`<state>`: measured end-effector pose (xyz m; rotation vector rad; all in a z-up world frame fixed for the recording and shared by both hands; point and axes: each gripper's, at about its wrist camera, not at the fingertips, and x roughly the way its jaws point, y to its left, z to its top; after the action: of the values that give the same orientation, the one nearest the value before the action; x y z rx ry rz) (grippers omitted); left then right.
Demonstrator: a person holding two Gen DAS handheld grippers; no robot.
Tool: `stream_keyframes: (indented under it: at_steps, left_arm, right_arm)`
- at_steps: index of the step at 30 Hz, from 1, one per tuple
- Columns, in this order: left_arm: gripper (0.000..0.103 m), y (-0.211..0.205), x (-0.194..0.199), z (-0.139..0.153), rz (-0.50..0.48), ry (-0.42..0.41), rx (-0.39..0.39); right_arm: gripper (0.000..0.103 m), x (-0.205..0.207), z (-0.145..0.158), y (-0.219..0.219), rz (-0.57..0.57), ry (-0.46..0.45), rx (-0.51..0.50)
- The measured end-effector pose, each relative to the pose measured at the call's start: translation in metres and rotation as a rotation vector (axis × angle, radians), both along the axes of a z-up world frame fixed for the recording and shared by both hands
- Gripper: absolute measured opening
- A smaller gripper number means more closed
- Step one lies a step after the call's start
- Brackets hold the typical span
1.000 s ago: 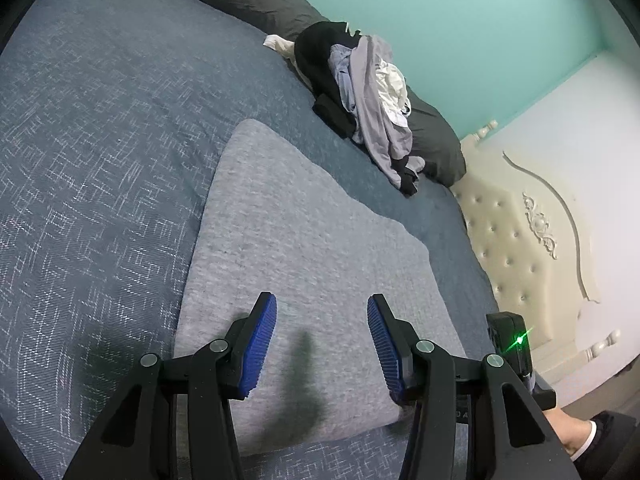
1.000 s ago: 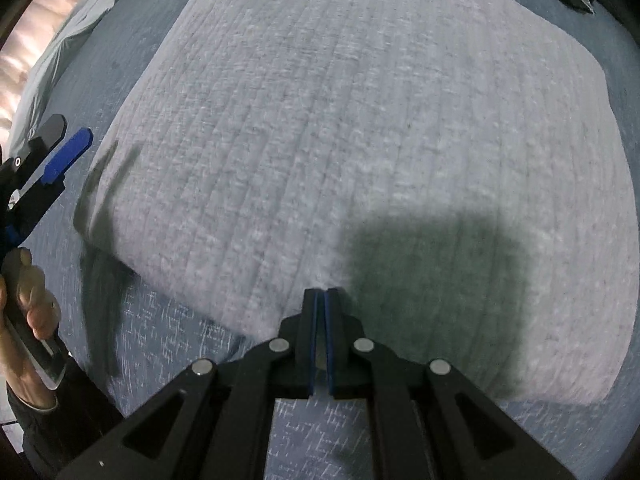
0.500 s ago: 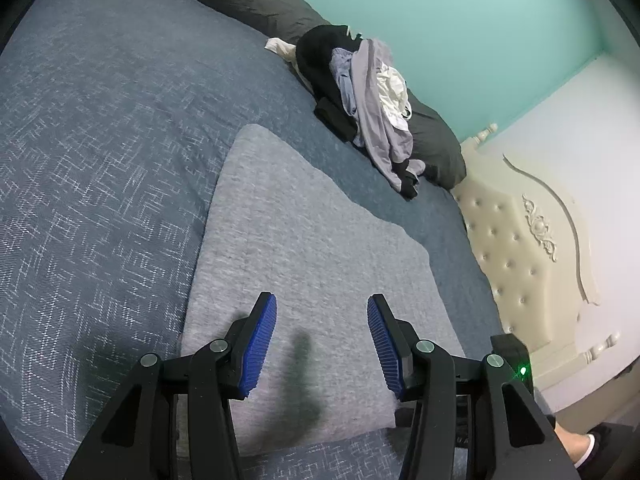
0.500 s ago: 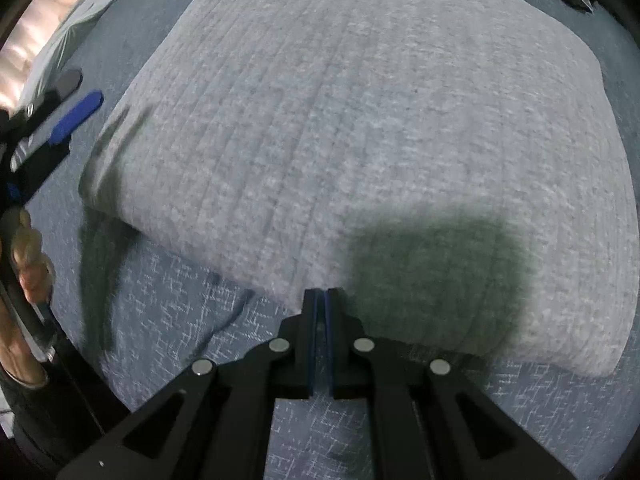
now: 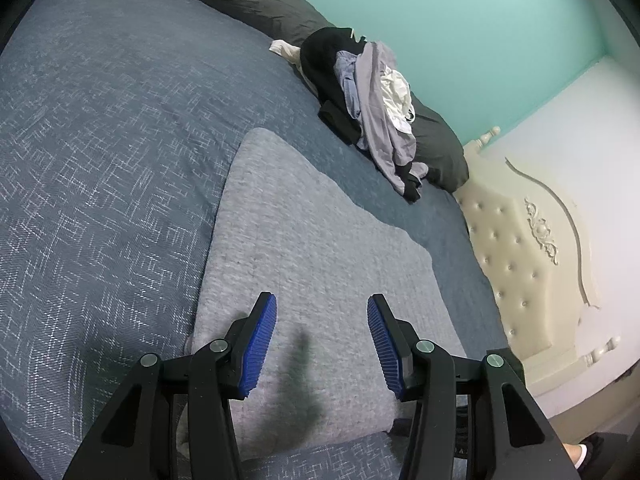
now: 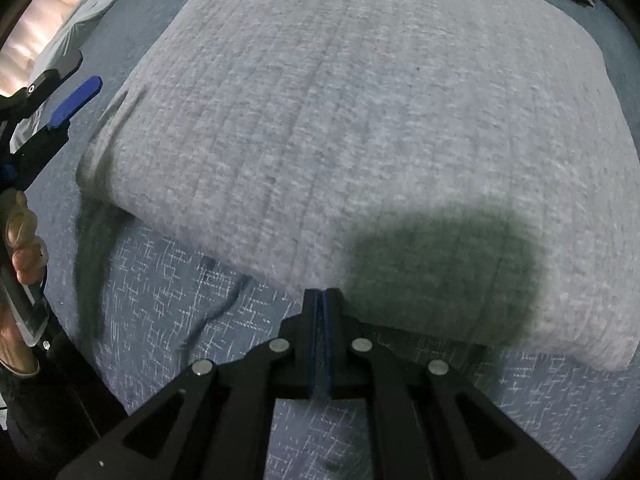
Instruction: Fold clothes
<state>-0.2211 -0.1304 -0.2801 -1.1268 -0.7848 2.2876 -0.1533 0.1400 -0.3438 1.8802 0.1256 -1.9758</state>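
Folded garment [image 5: 320, 280]: a grey knitted piece lying flat as a neat rectangle on the bed, near its front edge; the right wrist view shows its ribbed weave up close.
Bed [image 5: 100, 160]: covered in a blue-grey blanket with a pale crosshatch pattern; the garment rests on top of it.
Left gripper [image 5: 322, 336]: hovers over the near end of the garment, jaws wide apart with the blue pads facing each other – nothing between them. Its shadow falls on the grey fabric just below.
Right gripper [image 6: 321, 320]: jaws pressed together, no cloth seen between them; the tips sit at the near edge of the garment, whether touching it I cannot tell. A dark blocky shadow lies on the fabric to the right of the tips.
Hand [image 6: 22, 240]: at the left rim of the right wrist view, fingers wrapped round the left gripper's handle.
Clothes pile [image 5: 368, 92]: black, lilac and white pieces heaped on a dark pillow [image 5: 436, 136] at the far side of the bed – well apart from the garment.
Headboard [image 5: 520, 248]: cream, tufted, to the right.
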Motion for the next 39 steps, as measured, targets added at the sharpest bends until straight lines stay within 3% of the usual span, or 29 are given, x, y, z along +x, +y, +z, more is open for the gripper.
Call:
stream_keyframes:
  at_steps: [5, 12, 17, 19, 23, 28, 32, 39]
  left_arm:
    - [0.052, -0.003, 0.001, 0.009, 0.019, 0.018, -0.009]
    - [0.056, -0.013, 0.0, 0.017, 0.028, -0.019, 0.007]
    - [0.056, -0.021, 0.007, 0.013, 0.027, -0.092, -0.021]
    - [0.056, -0.025, 0.01, 0.012, 0.031, -0.115, -0.046]
    - [0.056, -0.032, 0.017, 0.007, 0.031, -0.146, -0.066]
    - [0.056, -0.036, 0.024, -0.008, 0.018, -0.203, -0.082]
    - [0.056, -0.04, 0.028, -0.025, 0.012, -0.249, -0.084]
    - [0.056, -0.045, 0.026, -0.054, 0.01, -0.3, 0.003]
  right_arm:
    - [0.002, 0.015, 0.0, 0.0, -0.011, -0.001, -0.031]
    - [0.002, -0.004, 0.034, 0.045, -0.105, 0.075, -0.145]
    - [0.003, -0.026, 0.07, 0.093, -0.22, 0.123, -0.237]
    - [0.003, -0.033, 0.079, 0.132, -0.269, 0.151, -0.259]
    - [0.003, -0.026, 0.042, 0.116, -0.328, 0.198, -0.309]
    - [0.003, -0.02, 0.022, 0.116, -0.364, 0.209, -0.365]
    - [0.003, -0.018, 0.033, 0.141, -0.377, 0.231, -0.399]
    - [0.003, -0.017, 0.032, 0.154, -0.402, 0.249, -0.452]
